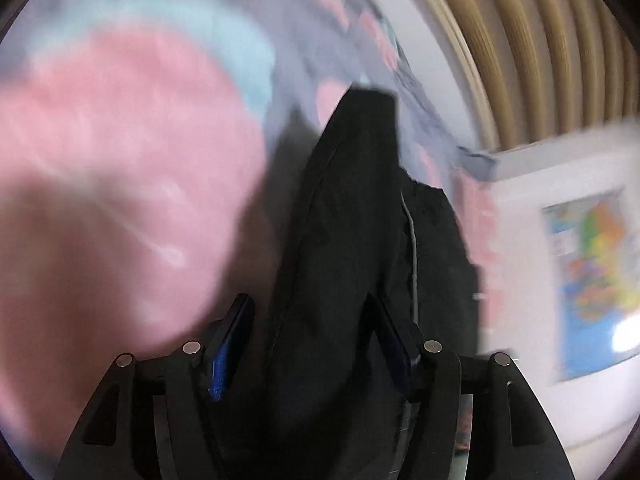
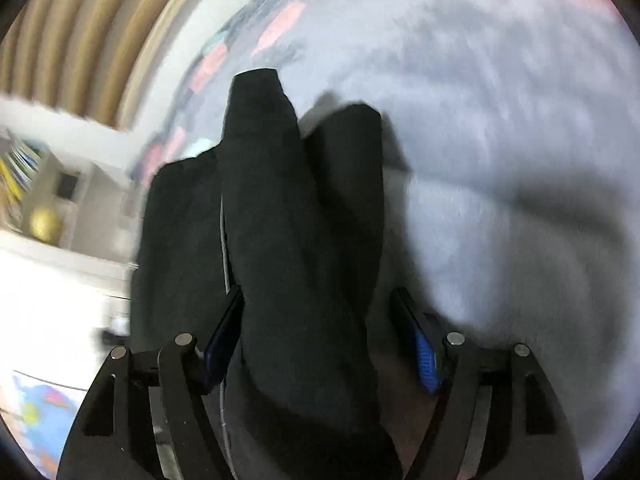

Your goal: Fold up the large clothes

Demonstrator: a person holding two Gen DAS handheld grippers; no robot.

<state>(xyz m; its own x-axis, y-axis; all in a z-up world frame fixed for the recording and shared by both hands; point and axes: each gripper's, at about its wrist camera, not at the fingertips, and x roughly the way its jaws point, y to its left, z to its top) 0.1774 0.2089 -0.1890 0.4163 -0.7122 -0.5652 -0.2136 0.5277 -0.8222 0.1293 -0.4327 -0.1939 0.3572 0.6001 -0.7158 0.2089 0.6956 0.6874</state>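
Pale grey bedding (image 2: 500, 128) with pink and light blue patches fills most of both views, blurred by motion; in the left wrist view a large pink patch (image 1: 120, 184) and a pale blue band (image 1: 240, 52) lie to the left of the cloth. Tan vertical ribs of a curtain or panel (image 1: 540, 40) run along the far edge, and a white wall with a colourful map (image 1: 592, 280) shows at the side. In the right wrist view a shelf with a yellow ball (image 2: 46, 224) sits at the left edge.

A black garment (image 1: 348, 240) hangs bunched between the two grippers, lifted above the bedding and casting a shadow on it. The left gripper (image 1: 312, 336) has its fingers (image 1: 230, 344) either side of a thick fold of the cloth; the right-hand pad presses the fabric, while a narrow gap shows at the blue left-hand pad, so whether it truly clamps cannot be told. The right gripper (image 2: 320, 328) stands with the garment (image 2: 280, 220) against its left pad, while the blue right pad (image 2: 424, 360) sits clear of the cloth, the fingers apart. A thin pale cord or seam (image 2: 224, 248) runs down the garment.
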